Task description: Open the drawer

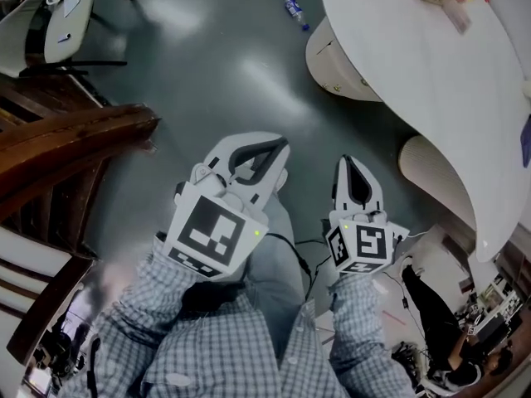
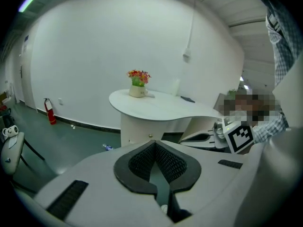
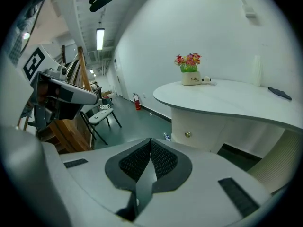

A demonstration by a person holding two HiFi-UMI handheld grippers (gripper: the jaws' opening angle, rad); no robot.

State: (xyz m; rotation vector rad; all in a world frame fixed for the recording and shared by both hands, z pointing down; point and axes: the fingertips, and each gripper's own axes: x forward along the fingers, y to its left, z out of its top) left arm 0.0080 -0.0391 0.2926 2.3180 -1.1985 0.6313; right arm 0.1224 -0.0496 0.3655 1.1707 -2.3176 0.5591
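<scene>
A white curved desk (image 1: 415,65) stands ahead on a rounded pedestal (image 1: 332,56). The pedestal's drawer front carries a small brass knob (image 2: 151,136), which also shows in the right gripper view as the knob (image 3: 188,134). My left gripper (image 1: 267,149) and right gripper (image 1: 353,166) are held side by side over the floor, well short of the desk. The left gripper (image 2: 155,143) is shut, its pad tips meeting with nothing between them. The right gripper (image 3: 151,141) is likewise shut and empty. Both point toward the pedestal.
A pot of flowers (image 3: 191,77) sits on the desk. A plastic bottle (image 1: 294,8) lies on the floor near the pedestal. A beige chair back (image 1: 431,172) stands by the desk, a wooden railing (image 1: 66,143) and a white chair (image 1: 62,15) at left.
</scene>
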